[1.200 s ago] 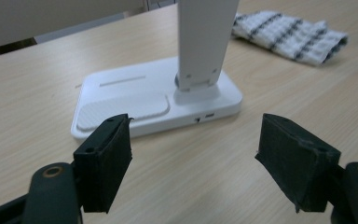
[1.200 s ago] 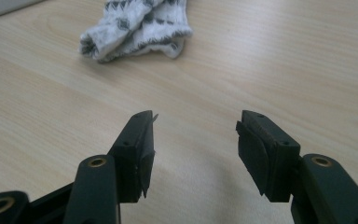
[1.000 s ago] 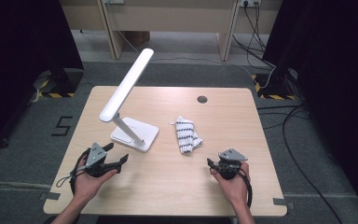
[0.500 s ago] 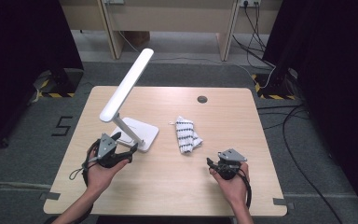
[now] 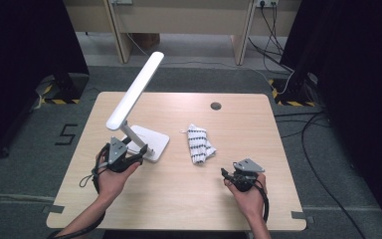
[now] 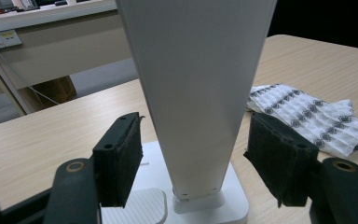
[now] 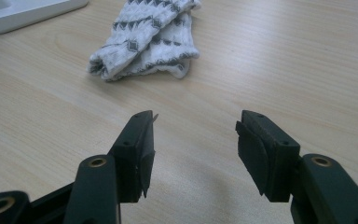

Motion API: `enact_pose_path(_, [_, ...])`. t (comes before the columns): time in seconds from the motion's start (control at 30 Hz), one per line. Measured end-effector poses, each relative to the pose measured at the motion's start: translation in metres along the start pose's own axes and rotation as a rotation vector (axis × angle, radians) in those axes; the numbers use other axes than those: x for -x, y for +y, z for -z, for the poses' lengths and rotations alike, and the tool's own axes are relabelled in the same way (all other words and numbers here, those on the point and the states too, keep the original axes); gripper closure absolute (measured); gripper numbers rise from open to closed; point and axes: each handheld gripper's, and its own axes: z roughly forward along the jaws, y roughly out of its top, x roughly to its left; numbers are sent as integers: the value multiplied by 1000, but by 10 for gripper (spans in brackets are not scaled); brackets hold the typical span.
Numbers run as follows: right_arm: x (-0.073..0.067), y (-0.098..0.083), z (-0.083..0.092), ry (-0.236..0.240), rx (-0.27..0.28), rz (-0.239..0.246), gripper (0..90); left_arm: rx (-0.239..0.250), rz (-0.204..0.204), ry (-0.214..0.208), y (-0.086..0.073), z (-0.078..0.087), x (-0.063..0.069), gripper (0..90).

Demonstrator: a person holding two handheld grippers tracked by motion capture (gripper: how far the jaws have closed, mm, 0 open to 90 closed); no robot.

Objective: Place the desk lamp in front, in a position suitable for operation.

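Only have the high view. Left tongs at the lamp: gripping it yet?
Observer: Not yet. The left tongs straddle the lamp arm. The jaws have just been closing, but a gap shows at each pad.
Operator: How low on the arm?
Observer: Just above where it joins the base.
Operator: Right tongs?
Observer: The right tongs are open with nothing between them, aimed at the cloth and well short of it.
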Motion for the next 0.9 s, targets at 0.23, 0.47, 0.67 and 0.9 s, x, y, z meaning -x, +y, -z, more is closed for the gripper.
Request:
enact_pose_path(0.23, [0, 1, -1, 1, 0, 0, 464, 7, 2, 3, 1, -3, 3, 382])
enact_pose_path(0.47, [0, 1, 0, 0, 2, -4, 465, -7, -9, 2, 2, -7, 5, 413])
enact_pose_path(0.67, [2, 1, 0, -1, 4, -5, 465, -7, -9, 4, 2, -6, 1, 497])
enact_pose_path(0.9, [2, 1, 0, -1, 8, -4, 465, -12, 15, -9, 1, -3, -1, 505])
